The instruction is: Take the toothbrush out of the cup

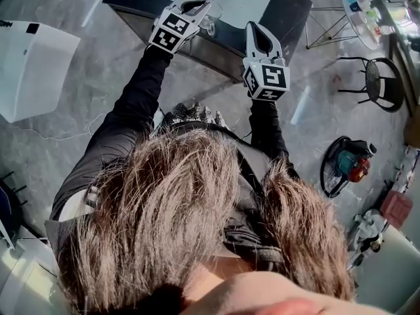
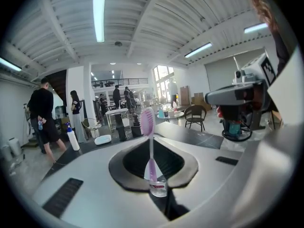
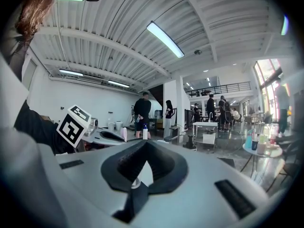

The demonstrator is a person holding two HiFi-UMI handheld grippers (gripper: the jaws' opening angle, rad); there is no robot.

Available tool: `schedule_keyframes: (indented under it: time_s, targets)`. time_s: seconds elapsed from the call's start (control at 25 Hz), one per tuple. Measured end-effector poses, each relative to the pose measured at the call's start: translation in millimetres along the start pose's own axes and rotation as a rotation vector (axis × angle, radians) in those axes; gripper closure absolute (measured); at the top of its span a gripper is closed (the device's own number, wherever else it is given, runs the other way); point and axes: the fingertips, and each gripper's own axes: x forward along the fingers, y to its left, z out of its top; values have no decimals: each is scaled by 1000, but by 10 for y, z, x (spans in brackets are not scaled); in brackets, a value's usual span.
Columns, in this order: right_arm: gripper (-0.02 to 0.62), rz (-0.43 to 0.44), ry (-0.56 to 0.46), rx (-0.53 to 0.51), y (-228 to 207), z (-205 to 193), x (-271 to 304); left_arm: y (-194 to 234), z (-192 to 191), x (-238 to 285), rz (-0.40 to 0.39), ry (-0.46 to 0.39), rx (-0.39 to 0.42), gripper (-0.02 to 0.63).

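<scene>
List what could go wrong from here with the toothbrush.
1. The left gripper holds the toothbrush only at its lower end, with the long stem and head free above. It could pivot or slip out.
2. In the head view the clear cup stands right beside that gripper on the table. A careless swing might tip it.

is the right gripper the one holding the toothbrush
No, the right gripper has its jaws shut with no brush between them, while the toothbrush stands clamped in the left gripper.

Bright, even light from ceiling tubes (image 2: 99, 15); fisheye edges darken, distant background soft.
</scene>
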Motion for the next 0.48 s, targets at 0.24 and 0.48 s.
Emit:
schedule_keyframes:
  time_s: [0.24,0.48]
  targets:
    - [591,31,-6,8,63,12,39,90,218,-163,4,-69,-92,577]
    - [591,70,-12,4,152,13,79,97,469,-309,-17,-105,-136,578]
